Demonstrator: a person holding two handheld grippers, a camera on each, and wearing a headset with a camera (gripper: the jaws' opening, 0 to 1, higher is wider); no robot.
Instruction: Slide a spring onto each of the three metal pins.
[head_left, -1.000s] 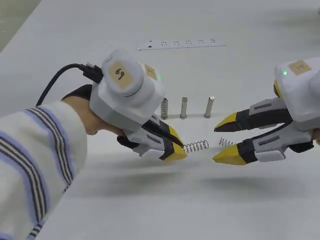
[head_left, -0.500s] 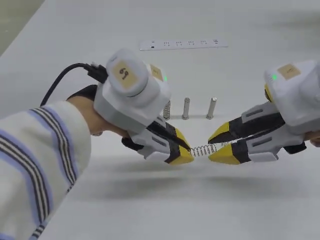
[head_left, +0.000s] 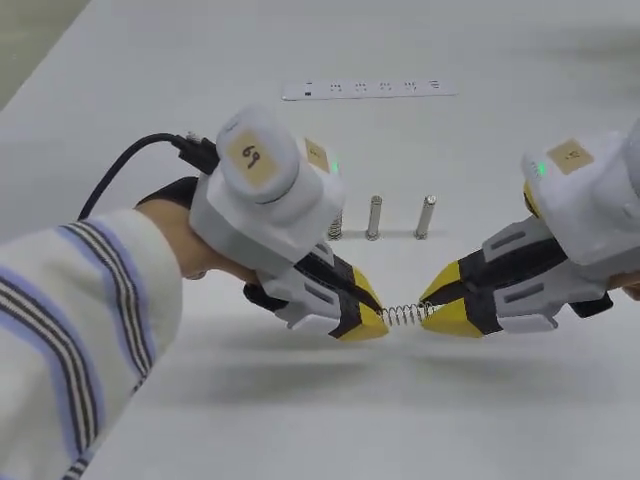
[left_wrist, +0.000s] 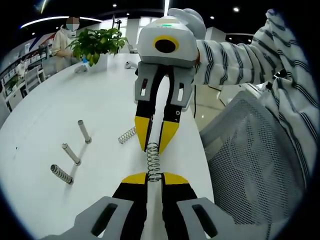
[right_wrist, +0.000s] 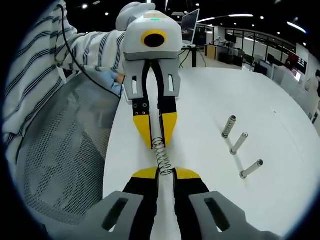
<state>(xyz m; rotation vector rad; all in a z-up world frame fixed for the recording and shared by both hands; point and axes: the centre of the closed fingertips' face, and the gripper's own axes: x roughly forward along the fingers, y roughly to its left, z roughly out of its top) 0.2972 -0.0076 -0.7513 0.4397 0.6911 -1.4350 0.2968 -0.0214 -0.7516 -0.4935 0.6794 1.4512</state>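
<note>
Left tongs (head_left: 372, 318) and right tongs (head_left: 440, 308) are both clamped on one spring (head_left: 403, 314), one end each, tips facing. It hangs roughly horizontal just above the desk (head_left: 300, 420), in front of the pin row. Left pin (head_left: 334, 225) already wears a spring. Middle pin (head_left: 375, 216) and right pin (head_left: 426, 215) are bare and upright. A loose spring (left_wrist: 126, 135) lies on the desk beside the right tongs, on the pin side. My read: handover or regrip, one of three done. Risks: each side grips only the end coils, so any pull apart stretches the spring, and a push together bows it. If one side releases while it's loaded, it can flick out of the other and roll off across the smooth desk. A grip across the end coil also blocks the bore, so whichever end goes down needs to be free. The spring must turn from horizontal to vertical before it meets a pin, and if it goes on skewed the coils snag on the pin top. Can't tell if the pins are fixed, so a side knock may topple one.
</note>
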